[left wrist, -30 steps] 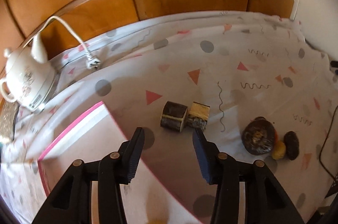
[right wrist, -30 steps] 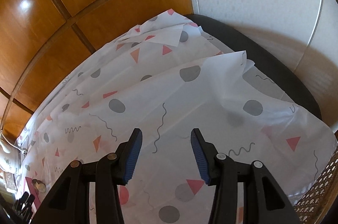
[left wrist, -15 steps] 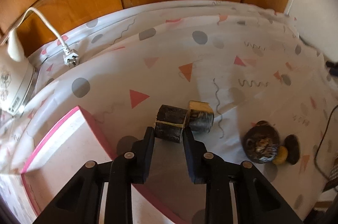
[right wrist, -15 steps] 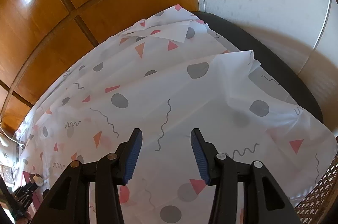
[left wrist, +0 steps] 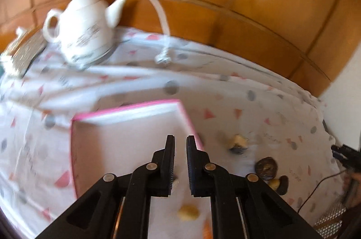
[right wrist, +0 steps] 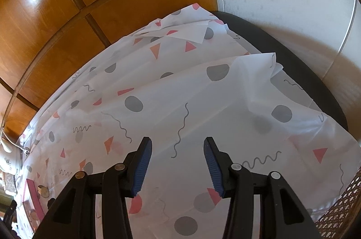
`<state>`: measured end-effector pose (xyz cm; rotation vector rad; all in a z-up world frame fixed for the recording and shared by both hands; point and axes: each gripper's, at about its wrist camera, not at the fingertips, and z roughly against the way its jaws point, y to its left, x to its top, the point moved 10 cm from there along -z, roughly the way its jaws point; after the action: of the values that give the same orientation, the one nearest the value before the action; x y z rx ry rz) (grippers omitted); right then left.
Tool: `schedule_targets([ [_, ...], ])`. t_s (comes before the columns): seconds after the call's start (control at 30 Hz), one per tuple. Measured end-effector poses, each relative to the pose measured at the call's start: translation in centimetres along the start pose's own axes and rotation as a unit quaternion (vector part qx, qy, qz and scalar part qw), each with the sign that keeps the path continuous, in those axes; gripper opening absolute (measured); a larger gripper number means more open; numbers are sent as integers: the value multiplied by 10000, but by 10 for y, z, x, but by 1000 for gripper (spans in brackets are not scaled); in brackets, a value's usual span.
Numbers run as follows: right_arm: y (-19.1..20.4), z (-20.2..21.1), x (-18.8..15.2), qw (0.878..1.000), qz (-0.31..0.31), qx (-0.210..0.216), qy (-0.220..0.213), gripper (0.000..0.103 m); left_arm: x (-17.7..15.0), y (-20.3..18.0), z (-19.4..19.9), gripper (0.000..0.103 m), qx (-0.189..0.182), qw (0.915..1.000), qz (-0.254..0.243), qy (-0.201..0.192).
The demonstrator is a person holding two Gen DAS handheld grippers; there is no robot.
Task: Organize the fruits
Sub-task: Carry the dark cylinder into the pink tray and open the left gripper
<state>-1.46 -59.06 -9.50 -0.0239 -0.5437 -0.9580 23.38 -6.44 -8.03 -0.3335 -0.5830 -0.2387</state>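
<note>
My left gripper hangs over the pink-rimmed tray, its fingers close together with a narrow gap. A dark sliver shows low beside the left finger; I cannot tell whether it is a held piece. One dark-and-yellow cut fruit piece lies on the cloth right of the tray. A round dark fruit and small yellow and dark fruits lie further right. A yellow piece lies inside the tray near me. My right gripper is open and empty above the patterned cloth.
A white teapot with a cord and plug stands at the back left by a wooden wall. The tray's pink edge shows at the right wrist view's lower left. A black table edge and wicker lie to the right.
My left gripper closed around the left cut fruit piece, then swung left and up over the tray; only one cut piece is left on the cloth. The right gripper barely moved.
</note>
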Motion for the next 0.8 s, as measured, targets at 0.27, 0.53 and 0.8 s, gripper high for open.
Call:
schedule_targets([
  [0.27,2,0,-3,10000,39,1,32,49,-28,18,8,11,325,9995,54,30],
  [0.53,3,0,-6,10000,55,13,77,48,-58,23,2,22,813,9957,-326,306],
  [0.8,4,-2,-8,9999,88,4,123,49,-67,20,-22,44,851,9931,-641,484],
])
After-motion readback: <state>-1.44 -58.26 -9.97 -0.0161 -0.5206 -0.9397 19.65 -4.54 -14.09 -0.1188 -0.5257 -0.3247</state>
